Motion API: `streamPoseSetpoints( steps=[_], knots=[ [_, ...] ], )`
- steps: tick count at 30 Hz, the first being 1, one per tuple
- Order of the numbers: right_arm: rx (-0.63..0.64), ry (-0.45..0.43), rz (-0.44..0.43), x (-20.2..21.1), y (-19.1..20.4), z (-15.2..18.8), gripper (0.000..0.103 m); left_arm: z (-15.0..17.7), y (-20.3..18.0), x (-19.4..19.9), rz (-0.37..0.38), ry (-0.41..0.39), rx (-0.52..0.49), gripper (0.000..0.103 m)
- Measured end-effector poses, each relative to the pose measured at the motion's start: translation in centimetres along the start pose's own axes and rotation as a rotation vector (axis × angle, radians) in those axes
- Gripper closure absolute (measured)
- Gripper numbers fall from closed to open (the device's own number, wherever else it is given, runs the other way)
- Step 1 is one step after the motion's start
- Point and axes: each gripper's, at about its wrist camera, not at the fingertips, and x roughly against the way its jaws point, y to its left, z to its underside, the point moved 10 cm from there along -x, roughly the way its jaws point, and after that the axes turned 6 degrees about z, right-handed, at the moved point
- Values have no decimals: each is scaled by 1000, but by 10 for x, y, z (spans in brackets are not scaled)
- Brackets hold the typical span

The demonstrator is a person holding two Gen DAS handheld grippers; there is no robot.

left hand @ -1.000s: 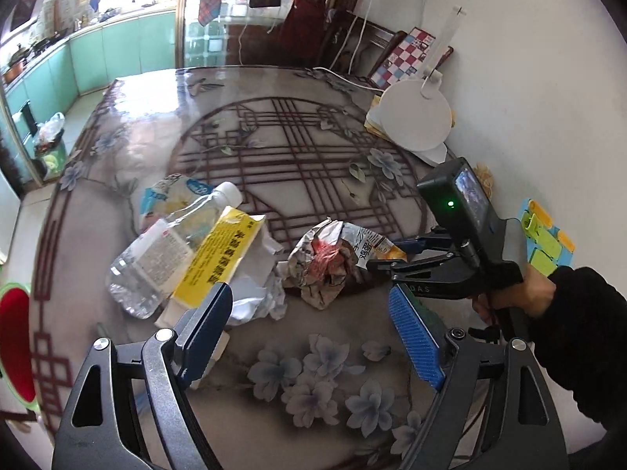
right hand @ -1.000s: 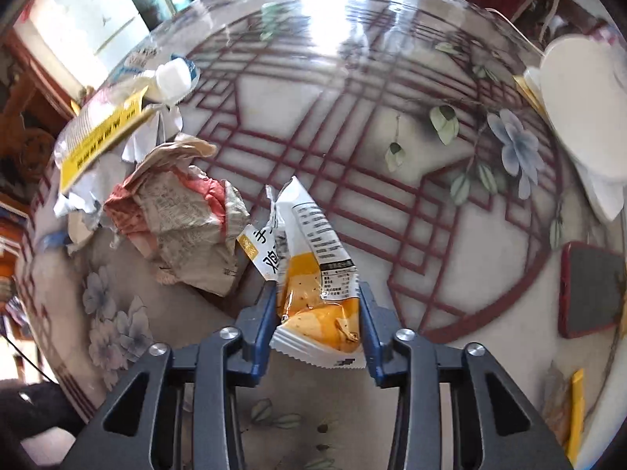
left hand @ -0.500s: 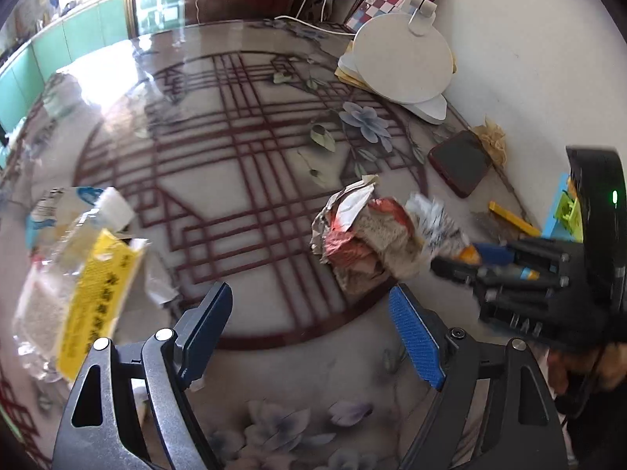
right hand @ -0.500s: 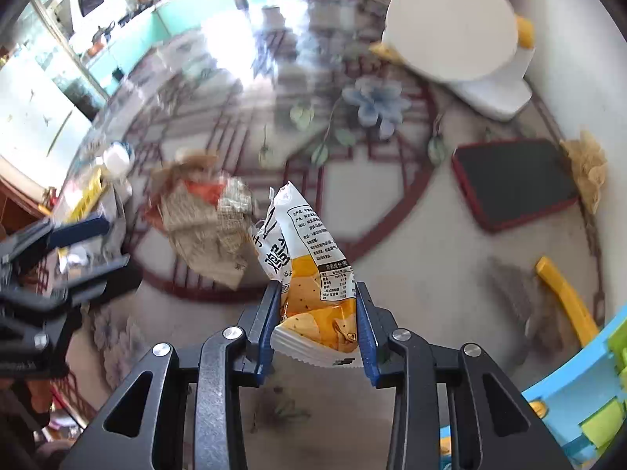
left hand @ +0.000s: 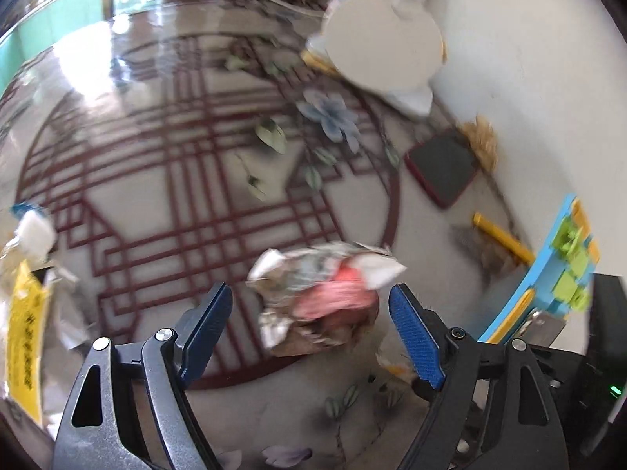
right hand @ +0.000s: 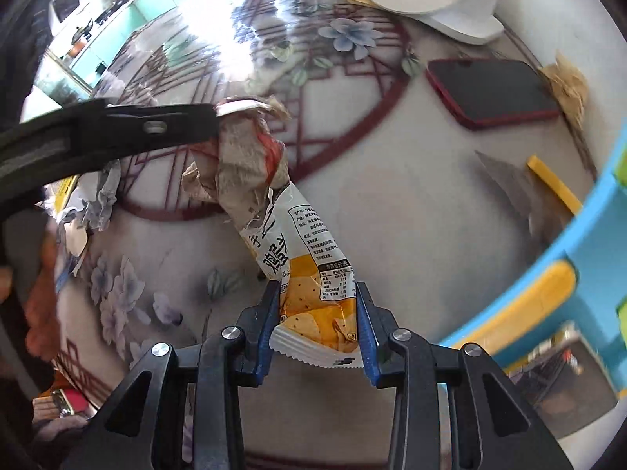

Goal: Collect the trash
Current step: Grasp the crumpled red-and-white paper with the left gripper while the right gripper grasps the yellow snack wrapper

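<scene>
crumpled wrapper (left hand: 321,293) between left tool (left hand: 311,333) pads

The table (left hand: 164,196) is pale grey with maroon lattice lines and blue-grey flowers. At two o'clock, a red-edged black phone (left hand: 441,168). The pinched snack wrapper (right hand: 313,274) is white and orange; the crumpled paper (left hand: 325,297), beige and pink.

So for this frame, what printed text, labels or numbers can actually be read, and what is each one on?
Snack wrapper held in the right gripper: large dark Chinese characters, partly folded, not safely readable; the boxed fine print and table are too small to read.
Yellow packet at the left edge: dark characters, too blurred.
Crumpled paper wad between the open left gripper's fingers: print blurred.
</scene>
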Motion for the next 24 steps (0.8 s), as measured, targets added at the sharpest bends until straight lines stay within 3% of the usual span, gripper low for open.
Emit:
streamPoseSetpoints(
  steps=[1,3,6,8,14,19,24],
  knots=[
    [-14,-4,1,0,0,2,69,3,0,-8,-8,25,1,21],
    [-38,-18,1,2,-2,1,69,10,3,-24,-27,66,15,41],
    [-56,-42,5,16,-6,4,69,9,4,-23,5,31,50,50],
    [-67,-60,6,24,-7,3,69,7,1,-14,-9,11,11,59],
    [-78,-165,22,58,-2,-24,69,5,8,54,-80,-150,-52,59],
    [-33,-264,43,91,23,-52,69,13,34,127,-133,-289,52,59],
    [30,-373,44,131,57,-79,69,21,54,197,-213,-413,68,58]
  ],
)
